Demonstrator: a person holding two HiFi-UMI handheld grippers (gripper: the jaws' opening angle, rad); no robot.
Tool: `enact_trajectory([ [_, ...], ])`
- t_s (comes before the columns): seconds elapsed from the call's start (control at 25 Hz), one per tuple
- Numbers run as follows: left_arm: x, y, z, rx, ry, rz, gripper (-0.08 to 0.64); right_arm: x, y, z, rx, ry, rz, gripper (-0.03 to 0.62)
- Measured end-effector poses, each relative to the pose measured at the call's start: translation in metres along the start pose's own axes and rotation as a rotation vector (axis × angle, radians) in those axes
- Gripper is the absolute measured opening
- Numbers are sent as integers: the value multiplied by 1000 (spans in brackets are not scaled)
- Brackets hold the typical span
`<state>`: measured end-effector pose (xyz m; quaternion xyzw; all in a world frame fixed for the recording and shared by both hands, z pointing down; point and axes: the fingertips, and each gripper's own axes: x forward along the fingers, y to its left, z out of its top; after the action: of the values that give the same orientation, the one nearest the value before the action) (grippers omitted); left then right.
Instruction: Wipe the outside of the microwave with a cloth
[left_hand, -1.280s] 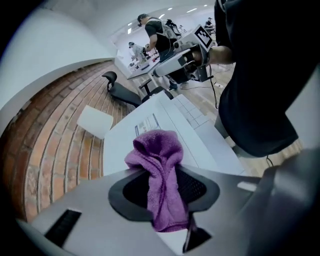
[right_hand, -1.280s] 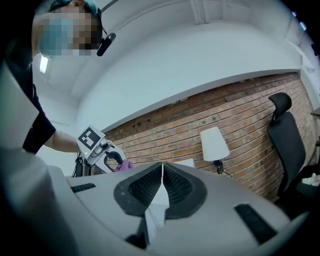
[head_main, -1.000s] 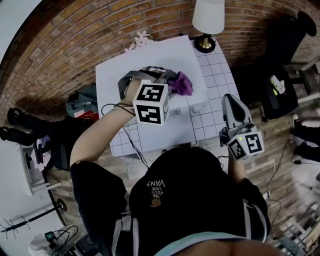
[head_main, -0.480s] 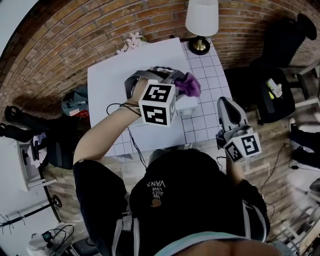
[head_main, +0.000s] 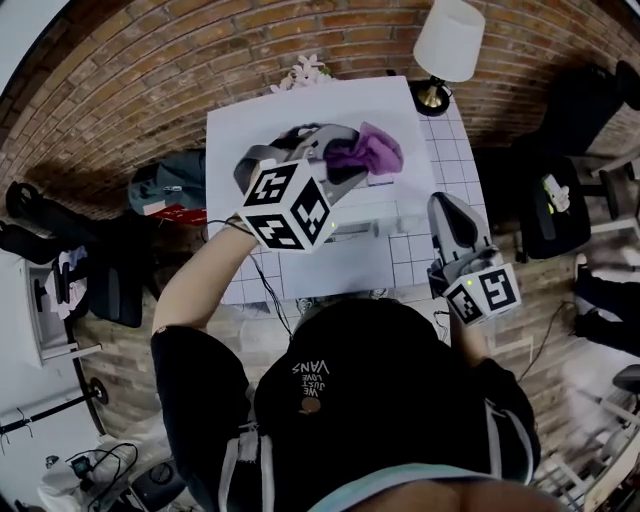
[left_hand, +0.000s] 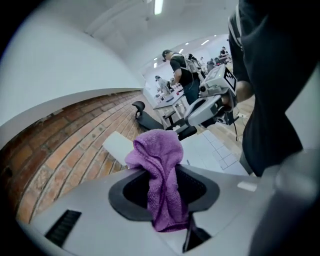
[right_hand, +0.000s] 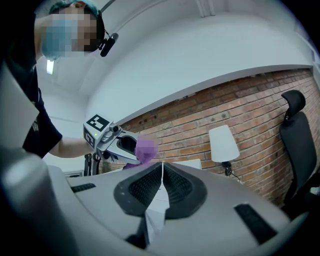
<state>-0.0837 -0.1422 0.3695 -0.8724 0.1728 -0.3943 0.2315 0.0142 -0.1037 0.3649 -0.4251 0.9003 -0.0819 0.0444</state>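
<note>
The white microwave (head_main: 300, 110) stands on a tiled table, and the head view looks down on its flat top. My left gripper (head_main: 340, 160) is shut on a purple cloth (head_main: 366, 152) and holds it over the right part of that top. In the left gripper view the cloth (left_hand: 162, 185) hangs bunched between the jaws of the left gripper (left_hand: 167, 200). My right gripper (head_main: 447, 205) hangs at the microwave's right front corner, apart from it. In its own view the right gripper (right_hand: 162, 182) is shut with nothing in it, and the cloth (right_hand: 145, 148) shows ahead.
A white-shaded lamp (head_main: 450, 40) stands on the white tiled table (head_main: 445, 160) right of the microwave, against a brick wall. A black office chair (head_main: 560, 190) is farther right. A bag (head_main: 165, 185) lies on the floor at left. Cables hang off the table's front.
My left gripper carried the cloth to the right over the microwave top, then back left and farther from me. The right gripper has hardly moved.
</note>
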Motion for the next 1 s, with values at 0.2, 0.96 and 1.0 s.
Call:
enact_trajectory([
  [0.2, -82, 7, -58, -159, -73, 90, 141, 31, 68, -3, -9, -12, 48, 5],
  [0.96, -237, -83, -266, -593, -336, 383, 141, 120, 269, -60, -70, 60, 89, 5],
  [1.0, -234, -93, -271, -623, -359, 384, 141, 121, 275, -61, -61, 61, 92, 5],
])
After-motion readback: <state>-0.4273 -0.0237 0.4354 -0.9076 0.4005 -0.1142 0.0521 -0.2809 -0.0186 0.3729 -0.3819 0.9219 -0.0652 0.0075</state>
